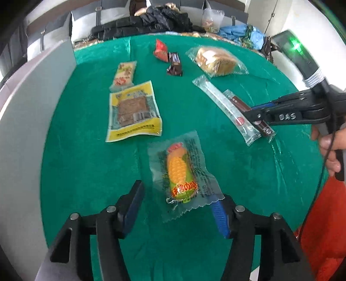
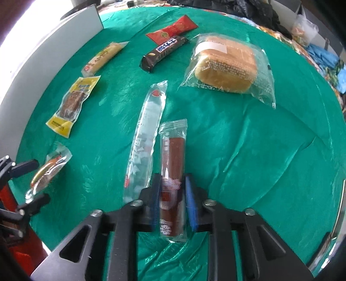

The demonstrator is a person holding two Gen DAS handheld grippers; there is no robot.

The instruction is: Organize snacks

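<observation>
1. The right gripper (image 2: 172, 194) straddles the near end of the slim clear-wrapped brown sausage stick (image 2: 173, 173). Its blue pads sit just beside the wrapper on both sides with slivers of gap, so it is nearly closed but likely not yet clamped.
2. The stick lies flat beside the long clear-wrapped pale stick (image 2: 147, 142), roughly parallel. That reads as like items being paired.
3. The left gripper (image 1: 179, 201) is wide apart around the clear-packed corn-shaped yellow sausage (image 1: 179, 170), holding nothing. The pack's corner overlaps the right pad.
4. The others look loosely grouped:
   - yellow-edged flat pack of brown dried tofu (image 1: 134, 112) near the small pale-yellow pack (image 1: 124, 74)
   - red foil sachet (image 2: 173, 30) touching the dark brown chocolate bar (image 2: 163, 54)
   - clear-bagged golden bread (image 2: 229, 67) lying apart
5. Surface is a wrinkled, shiny green tablecloth (image 2: 259, 162), so packs probably slide easily.
6. Room: grey panel (image 1: 26, 129) at the left edge, dark clothing (image 1: 151, 19) and blue fabric (image 1: 233, 30) heaped behind.
</observation>
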